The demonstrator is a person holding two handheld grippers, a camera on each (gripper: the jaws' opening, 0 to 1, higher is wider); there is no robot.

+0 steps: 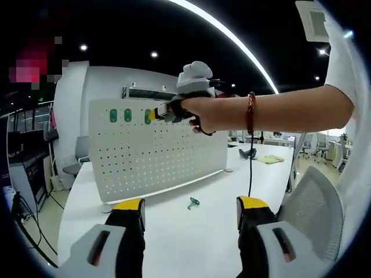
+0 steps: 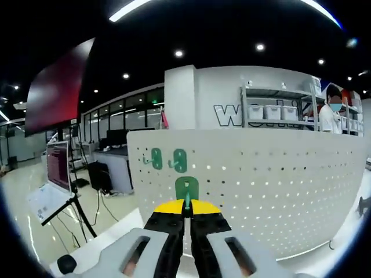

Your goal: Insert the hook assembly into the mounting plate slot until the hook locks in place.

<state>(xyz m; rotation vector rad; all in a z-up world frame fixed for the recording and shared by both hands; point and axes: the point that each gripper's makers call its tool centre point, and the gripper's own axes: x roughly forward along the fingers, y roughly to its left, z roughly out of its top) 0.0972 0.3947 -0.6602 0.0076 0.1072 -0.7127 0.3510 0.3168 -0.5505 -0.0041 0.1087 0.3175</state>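
A white pegboard mounting plate (image 1: 156,147) stands upright on the white table (image 1: 191,231). Two green hooks (image 1: 120,115) hang at its top left. In the right gripper view the same plate (image 2: 261,191) shows those two hooks (image 2: 168,159), and my right gripper (image 2: 187,209) is shut on a third green hook (image 2: 186,190) pressed against the board. In the left gripper view that right gripper (image 1: 157,114) reaches the plate's top edge, held by a person's hand. A loose green hook (image 1: 193,202) lies on the table before my left gripper (image 1: 191,211), which is open.
A grey mesh chair (image 1: 316,202) stands at the right of the table. A yellow cloth (image 1: 270,158) and a dark object lie far back on it. A laptop on a stand (image 2: 49,191), shelves with bins (image 2: 278,110) and a person are behind the plate.
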